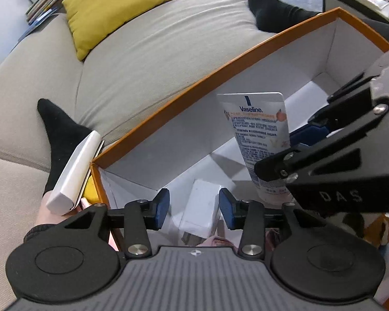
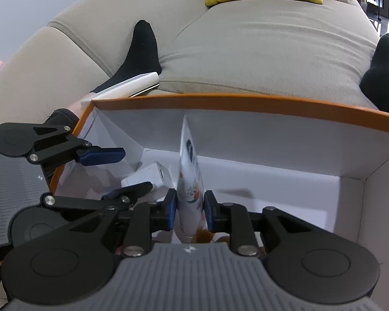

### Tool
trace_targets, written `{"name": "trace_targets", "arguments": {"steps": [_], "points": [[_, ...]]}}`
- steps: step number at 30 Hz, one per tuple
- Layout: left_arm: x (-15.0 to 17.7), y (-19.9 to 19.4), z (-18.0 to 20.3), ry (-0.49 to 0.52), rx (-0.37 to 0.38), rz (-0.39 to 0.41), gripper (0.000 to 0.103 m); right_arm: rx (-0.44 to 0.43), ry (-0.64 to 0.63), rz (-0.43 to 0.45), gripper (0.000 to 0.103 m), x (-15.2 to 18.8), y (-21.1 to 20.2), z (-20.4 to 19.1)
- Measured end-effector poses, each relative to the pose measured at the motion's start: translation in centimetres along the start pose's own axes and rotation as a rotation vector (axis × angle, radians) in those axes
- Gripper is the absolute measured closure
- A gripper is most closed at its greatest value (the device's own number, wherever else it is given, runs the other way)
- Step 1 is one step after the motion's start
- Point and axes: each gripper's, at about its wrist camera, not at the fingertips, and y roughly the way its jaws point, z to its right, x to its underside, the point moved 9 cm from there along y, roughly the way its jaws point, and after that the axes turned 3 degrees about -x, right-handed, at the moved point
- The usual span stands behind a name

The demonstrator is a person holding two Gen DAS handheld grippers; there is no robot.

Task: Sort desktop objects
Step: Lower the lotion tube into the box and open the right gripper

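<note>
Left wrist view: the orange-rimmed box (image 1: 194, 88) with white inner walls sits on a beige sofa (image 1: 142, 64). Inside it, near its left corner, lies a small white charger block (image 1: 202, 207). The left gripper (image 1: 194, 208) hangs over that corner with its blue pads apart; the block lies between them, and neither pad presses on it. Further right inside the box a Vaseline tube (image 1: 256, 129) stands upright, crimped end up, with its printed label facing this camera. The right gripper (image 1: 295, 140) reaches in from the right and its fingers close on the tube's lower half. Just outside the box's left corner a white flat case (image 1: 72, 173) leans against the rim, with a black sock (image 1: 57, 129) behind it. A yellow cushion (image 1: 111, 7) lies well beyond the box on the sofa.

Right wrist view: the same box (image 2: 246, 103) shows its far rim and right wall. The tube (image 2: 190, 176) appears edge-on here, so its label is unreadable, and the right gripper (image 2: 188, 208) is clamped on it, both blue pads against its sides. The charger block (image 2: 150, 178) lies left of the tube on the box floor, showing a port on its end face that the other view hides. The left gripper (image 2: 114, 173) enters from the left with its fingers spread above the block. The white case (image 2: 132, 84) rests at the box's left corner.
</note>
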Motion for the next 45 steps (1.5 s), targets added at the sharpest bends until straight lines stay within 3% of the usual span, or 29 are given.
{"name": "trace_targets", "arguments": {"steps": [8,12,16,23,32,37,45], "points": [[0.5,-3.5,-2.3,-0.116,0.117,0.1,0.054,0.011,-0.014,-0.04,0.079,0.2,-0.1,0.0],[0.7,-5.9,-4.0,-0.229,0.191,0.179,0.054,0.035,-0.05,-0.047,0.079,0.0,0.1,-0.6],[1.2,-7.0,-6.2,-0.347,0.184,0.224,0.054,0.078,-0.08,-0.065,0.079,0.1,0.4,-0.8],[3.3,-5.3,-8.3,-0.464,0.188,0.163,0.054,0.107,-0.099,-0.059,0.081,0.0,0.5,-1.4],[5.1,-4.2,-8.4,-0.566,0.313,0.134,0.054,0.116,-0.041,-0.033,0.081,-0.9,1.5,-2.2],[5.5,-3.6,-7.9,-0.587,0.364,0.119,0.071,0.122,-0.047,-0.059,0.08,-0.5,1.5,-2.4],[5.4,-3.5,-7.7,-0.59,0.383,0.118,0.074,0.074,0.043,-0.045,0.081,-0.6,2.1,-2.7]]}}
